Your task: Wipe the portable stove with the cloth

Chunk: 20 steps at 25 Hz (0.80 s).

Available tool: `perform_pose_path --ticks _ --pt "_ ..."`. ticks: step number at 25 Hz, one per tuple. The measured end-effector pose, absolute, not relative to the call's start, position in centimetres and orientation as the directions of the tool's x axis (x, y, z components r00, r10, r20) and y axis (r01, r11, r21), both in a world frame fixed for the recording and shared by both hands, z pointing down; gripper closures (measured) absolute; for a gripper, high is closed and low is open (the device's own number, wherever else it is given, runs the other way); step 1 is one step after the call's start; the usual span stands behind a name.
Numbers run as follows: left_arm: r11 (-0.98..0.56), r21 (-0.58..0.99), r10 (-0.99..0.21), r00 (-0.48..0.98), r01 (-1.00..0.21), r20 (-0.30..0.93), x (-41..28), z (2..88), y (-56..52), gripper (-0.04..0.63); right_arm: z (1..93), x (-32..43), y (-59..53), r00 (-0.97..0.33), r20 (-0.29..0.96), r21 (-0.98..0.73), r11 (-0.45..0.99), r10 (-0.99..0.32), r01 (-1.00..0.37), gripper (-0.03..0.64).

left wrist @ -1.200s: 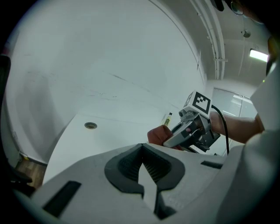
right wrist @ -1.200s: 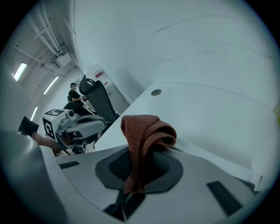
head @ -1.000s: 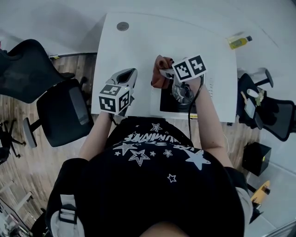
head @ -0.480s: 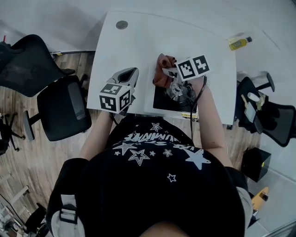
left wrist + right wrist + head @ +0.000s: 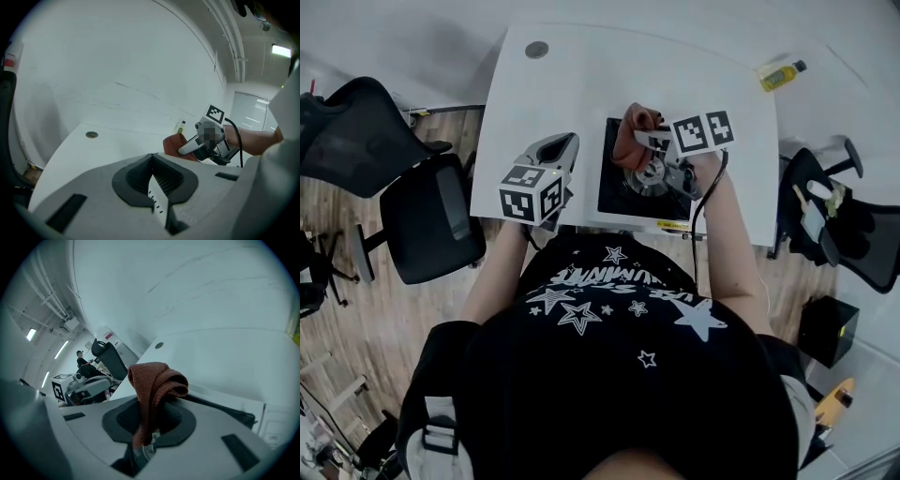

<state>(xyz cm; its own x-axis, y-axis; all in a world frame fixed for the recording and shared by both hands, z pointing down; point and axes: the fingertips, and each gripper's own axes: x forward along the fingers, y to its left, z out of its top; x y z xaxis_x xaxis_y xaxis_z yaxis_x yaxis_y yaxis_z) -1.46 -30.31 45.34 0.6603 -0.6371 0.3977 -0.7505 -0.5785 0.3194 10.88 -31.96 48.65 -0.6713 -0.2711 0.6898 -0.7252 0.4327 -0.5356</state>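
The black portable stove (image 5: pixel 621 190) sits on the white table (image 5: pixel 572 84), its round metal burner (image 5: pixel 649 174) showing. My right gripper (image 5: pixel 649 142) is over the stove's far edge, shut on the reddish-brown cloth (image 5: pixel 632 131). In the right gripper view the cloth (image 5: pixel 157 380) stands bunched up out of the shut jaws (image 5: pixel 146 430). Whether the cloth touches the stove I cannot tell. My left gripper (image 5: pixel 563 146) hovers over the table left of the stove, shut with nothing in it; its own view shows the closed jaws (image 5: pixel 154 190) and the cloth (image 5: pixel 176 142) beyond.
A yellow bottle (image 5: pixel 780 73) lies at the table's far right corner and a round grommet (image 5: pixel 536 49) at the far left. Black office chairs (image 5: pixel 431 220) stand left of the table; another chair (image 5: pixel 848 225) with clutter is at the right.
The right gripper with the cloth has shifted toward the stove's far edge, uncovering the burner and more of the stove top. The left gripper has stayed about where it was.
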Motion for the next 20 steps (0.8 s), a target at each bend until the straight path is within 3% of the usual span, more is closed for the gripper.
perform_pose_path --ticks 20 --pt "-0.610 0.276 -0.607 0.662 -0.742 0.439 4.7 45.4 -28.5 0.589 49.4 18.7 -30.8 -0.628 0.699 -0.499 0.395 -0.343 -0.771 0.555"
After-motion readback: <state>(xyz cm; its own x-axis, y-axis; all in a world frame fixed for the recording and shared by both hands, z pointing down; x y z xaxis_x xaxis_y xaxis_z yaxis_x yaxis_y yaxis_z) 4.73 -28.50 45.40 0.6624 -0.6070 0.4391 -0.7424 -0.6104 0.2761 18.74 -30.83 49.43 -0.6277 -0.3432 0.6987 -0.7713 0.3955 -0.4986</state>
